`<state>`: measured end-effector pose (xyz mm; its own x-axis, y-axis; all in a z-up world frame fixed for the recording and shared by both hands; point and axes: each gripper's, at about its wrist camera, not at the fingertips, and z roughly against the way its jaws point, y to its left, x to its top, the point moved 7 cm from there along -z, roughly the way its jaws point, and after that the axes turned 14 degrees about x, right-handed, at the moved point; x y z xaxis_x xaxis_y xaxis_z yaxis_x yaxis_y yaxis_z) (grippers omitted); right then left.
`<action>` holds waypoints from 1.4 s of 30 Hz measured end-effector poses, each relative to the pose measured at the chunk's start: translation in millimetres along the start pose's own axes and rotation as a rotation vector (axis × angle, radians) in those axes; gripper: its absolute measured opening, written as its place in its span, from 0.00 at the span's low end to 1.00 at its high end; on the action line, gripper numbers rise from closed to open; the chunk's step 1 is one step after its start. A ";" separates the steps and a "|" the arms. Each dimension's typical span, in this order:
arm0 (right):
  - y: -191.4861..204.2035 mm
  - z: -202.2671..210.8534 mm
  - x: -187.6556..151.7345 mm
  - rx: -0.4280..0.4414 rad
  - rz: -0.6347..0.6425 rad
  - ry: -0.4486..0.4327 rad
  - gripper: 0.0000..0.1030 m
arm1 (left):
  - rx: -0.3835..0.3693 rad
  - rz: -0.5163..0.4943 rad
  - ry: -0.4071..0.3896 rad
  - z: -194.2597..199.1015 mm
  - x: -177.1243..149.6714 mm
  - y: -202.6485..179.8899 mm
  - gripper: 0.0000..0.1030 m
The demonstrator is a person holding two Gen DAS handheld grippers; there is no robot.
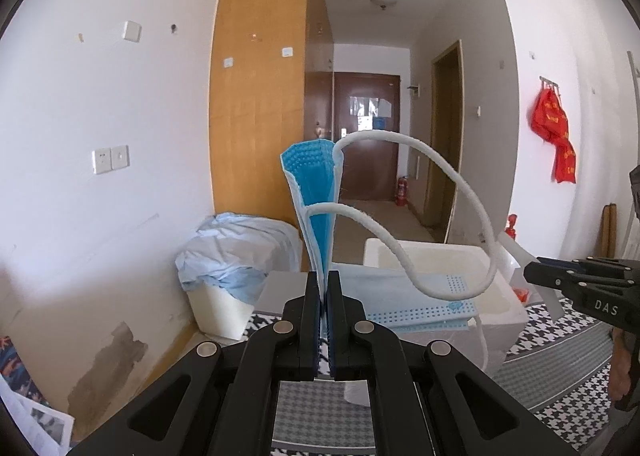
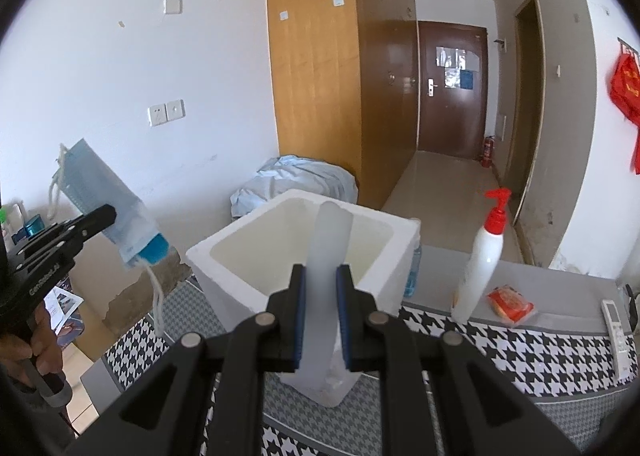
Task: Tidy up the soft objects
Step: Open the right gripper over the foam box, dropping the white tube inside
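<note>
Left gripper clamped shut on folded blue pleated face mask, held up left of white foam box; dangling white ear loop may snag box rim. Right gripper closed on translucent soft strip above box; thin grip could slip.

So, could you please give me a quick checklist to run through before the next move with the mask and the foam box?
1. Left gripper has the blue face mask firmly: ok, the fingers are shut on its folded edge.
2. Mask ear loop is free: cannot tell, it hangs close to the right gripper.
3. Right gripper holds the translucent white strip: ok, it is clamped between the fingers.
4. White foam box is open: ok, no lid.
5. Room inside the box: ok in the right wrist view; in the left wrist view another mask lies across it.
6. Pump bottle stands apart from the box: ok.
</note>
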<state>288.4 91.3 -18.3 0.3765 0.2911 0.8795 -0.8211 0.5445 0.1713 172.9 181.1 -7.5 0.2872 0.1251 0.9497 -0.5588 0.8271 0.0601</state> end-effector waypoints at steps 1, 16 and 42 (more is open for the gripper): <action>0.3 -3.4 1.3 0.003 0.000 0.003 0.17 | 0.006 0.001 0.001 0.1 -0.5 3.0 0.02; -6.2 -37.2 8.4 0.021 -0.020 0.050 0.17 | 0.052 0.032 0.031 -6.9 -9.9 26.3 0.02; -4.6 -50.6 15.0 0.002 -0.020 0.044 0.83 | 0.063 0.045 0.020 -5.6 -4.0 33.9 0.02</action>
<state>319.6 133.0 -28.4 0.4110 0.3148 0.8556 -0.8142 0.5490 0.1891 157.2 211.7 -11.0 0.2757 0.1728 0.9456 -0.6192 0.7843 0.0372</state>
